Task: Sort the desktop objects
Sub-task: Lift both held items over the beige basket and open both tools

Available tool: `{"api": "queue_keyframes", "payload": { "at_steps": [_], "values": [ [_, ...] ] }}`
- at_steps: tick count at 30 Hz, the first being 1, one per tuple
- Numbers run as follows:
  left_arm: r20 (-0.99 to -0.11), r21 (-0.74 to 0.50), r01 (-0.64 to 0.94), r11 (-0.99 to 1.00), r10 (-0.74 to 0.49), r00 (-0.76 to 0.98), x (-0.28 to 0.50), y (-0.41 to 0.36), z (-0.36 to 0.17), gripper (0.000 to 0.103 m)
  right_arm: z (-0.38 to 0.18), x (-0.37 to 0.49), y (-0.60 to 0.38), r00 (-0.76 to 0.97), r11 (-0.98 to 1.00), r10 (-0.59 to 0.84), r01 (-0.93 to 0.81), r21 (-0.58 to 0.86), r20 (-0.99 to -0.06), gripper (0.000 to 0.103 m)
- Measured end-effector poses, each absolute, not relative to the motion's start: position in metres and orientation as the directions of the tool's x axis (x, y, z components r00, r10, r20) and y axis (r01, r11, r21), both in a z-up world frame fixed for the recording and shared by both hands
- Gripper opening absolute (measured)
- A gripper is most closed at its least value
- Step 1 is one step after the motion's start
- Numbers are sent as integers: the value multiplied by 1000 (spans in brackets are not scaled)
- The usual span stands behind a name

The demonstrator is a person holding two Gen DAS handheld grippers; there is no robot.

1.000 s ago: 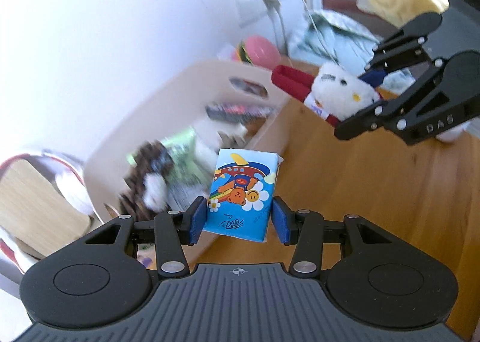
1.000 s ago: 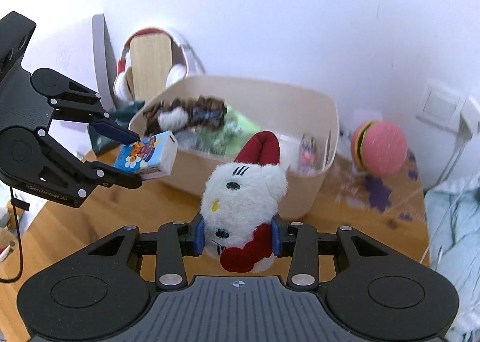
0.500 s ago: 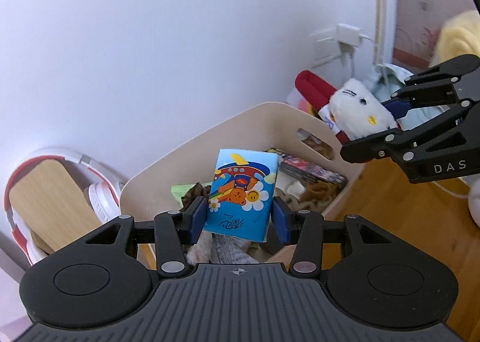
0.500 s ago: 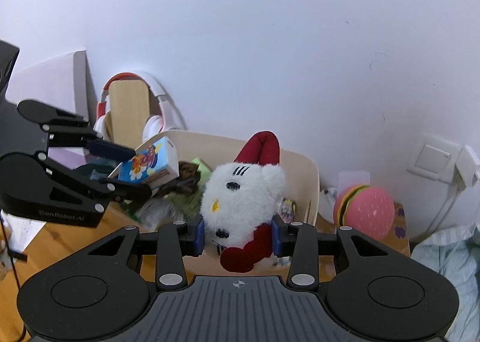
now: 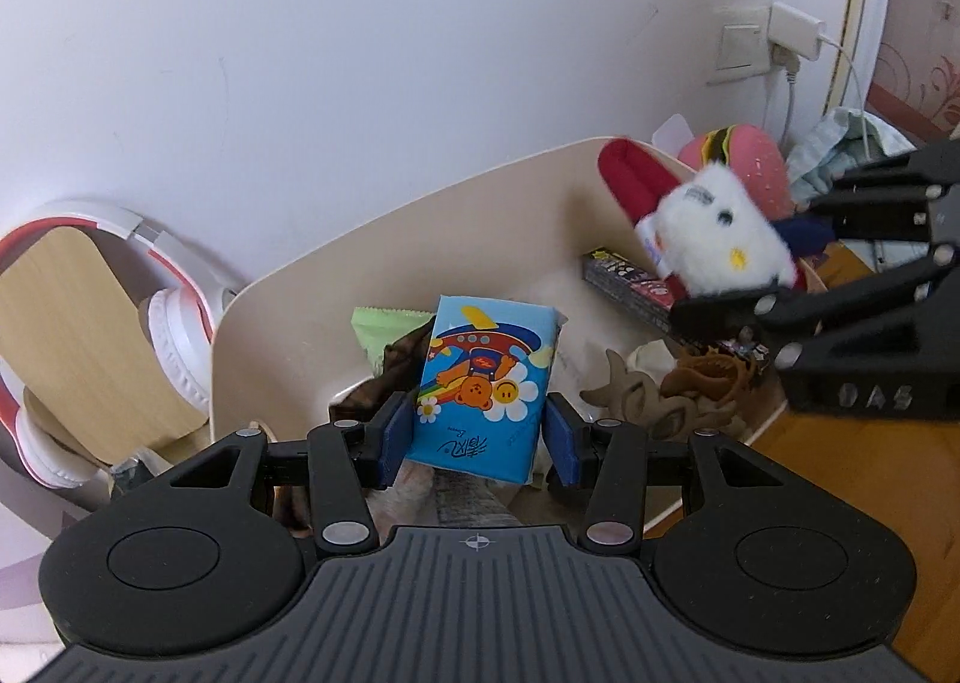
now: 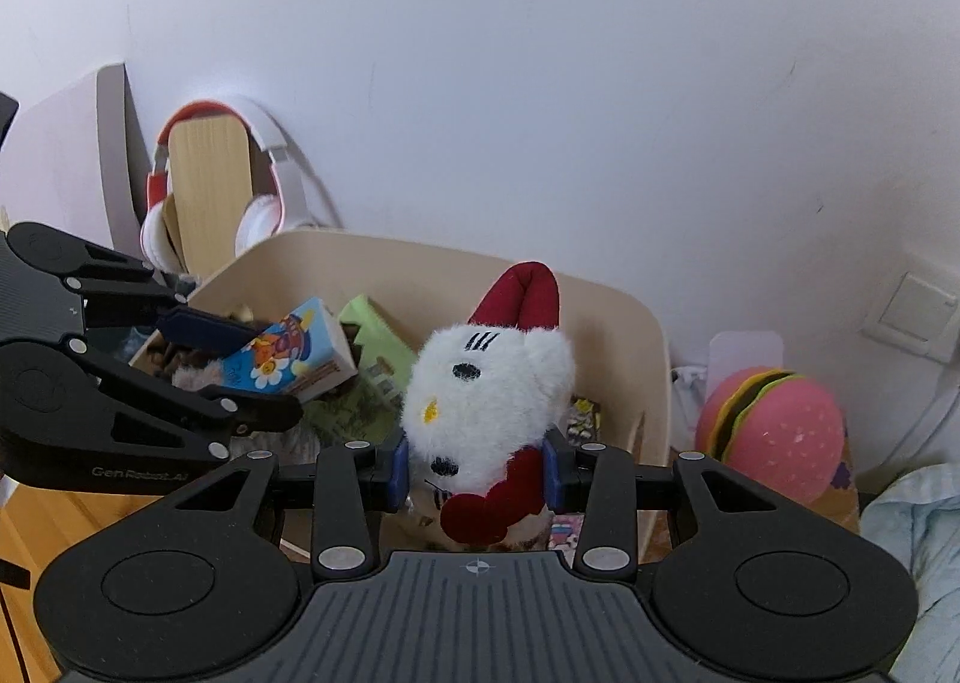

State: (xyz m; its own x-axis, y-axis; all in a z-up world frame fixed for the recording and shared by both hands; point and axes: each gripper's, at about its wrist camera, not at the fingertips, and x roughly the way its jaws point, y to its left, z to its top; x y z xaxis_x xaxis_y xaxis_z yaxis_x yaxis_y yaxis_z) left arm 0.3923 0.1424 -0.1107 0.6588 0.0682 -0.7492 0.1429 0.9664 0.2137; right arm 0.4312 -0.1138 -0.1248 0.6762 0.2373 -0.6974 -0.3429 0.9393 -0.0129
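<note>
My left gripper [image 5: 479, 446] is shut on a blue cartoon tissue pack [image 5: 485, 383] and holds it over the left half of the beige storage bin [image 5: 384, 239]. My right gripper [image 6: 477, 473] is shut on a white plush cat with a red bow [image 6: 489, 389] and holds it over the bin's [image 6: 651, 335] right half. The plush cat [image 5: 714, 239] and right gripper [image 5: 798, 269] show at the right of the left wrist view. The tissue pack [image 6: 288, 356] and left gripper [image 6: 264, 371] show at the left of the right wrist view.
The bin holds a green packet [image 5: 384, 326], brown toys [image 5: 696, 383] and a dark flat box [image 5: 630, 281]. Red-and-white headphones on a wooden stand [image 5: 84, 335] sit left of the bin. A pink burger toy [image 6: 774, 434] lies right of it, near a wall socket [image 5: 792, 32] and cloth [image 6: 912, 533].
Both grippers have moved forward with their loads from above the wooden table to above the bin. The bin's inside now fills the view under both.
</note>
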Motion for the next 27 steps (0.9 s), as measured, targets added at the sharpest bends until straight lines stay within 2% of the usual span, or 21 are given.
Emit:
{"api": "queue_keyframes", "payload": {
  "at_steps": [2, 4, 5, 6, 8, 11, 12, 16, 18, 27],
  "values": [
    [-752, 210, 130, 969, 75, 655, 395, 140, -113, 50, -131, 433, -112, 663, 939, 237, -344, -7, -710, 38],
    [-751, 205, 117, 972, 79, 655, 395, 137, -114, 57, -136, 434, -112, 654, 938, 239, -347, -3, -718, 39],
    [-747, 205, 105, 973, 86, 659, 394, 136, -114, 64, -137, 433, -111, 651, 937, 239, -349, -5, -720, 41],
    [-741, 210, 91, 973, 98, 665, 393, 135, -113, 67, -138, 432, -111, 649, 936, 236, -351, -9, -723, 49],
    [-734, 209, 71, 975, 109, 671, 390, 135, -111, 70, -138, 429, -114, 653, 939, 231, -345, -11, -721, 54],
    [-719, 200, 34, 979, 123, 684, 384, 137, -106, 75, -132, 424, -122, 660, 943, 246, -333, 17, -710, 71],
    [-711, 197, 19, 980, 129, 691, 382, 138, -104, 76, -129, 422, -125, 664, 944, 251, -328, 27, -704, 77],
    [-691, 161, -41, 986, 142, 708, 367, 140, -94, 78, -118, 414, -131, 679, 950, 254, -308, 46, -689, 81],
    [-690, 149, -58, 987, 146, 709, 360, 140, -89, 79, -114, 411, -130, 682, 952, 251, -301, 49, -687, 88],
    [-659, 118, -117, 986, 166, 734, 316, 135, -60, 79, -90, 373, -121, 708, 957, 239, -287, 38, -665, 93]
  ]
}}
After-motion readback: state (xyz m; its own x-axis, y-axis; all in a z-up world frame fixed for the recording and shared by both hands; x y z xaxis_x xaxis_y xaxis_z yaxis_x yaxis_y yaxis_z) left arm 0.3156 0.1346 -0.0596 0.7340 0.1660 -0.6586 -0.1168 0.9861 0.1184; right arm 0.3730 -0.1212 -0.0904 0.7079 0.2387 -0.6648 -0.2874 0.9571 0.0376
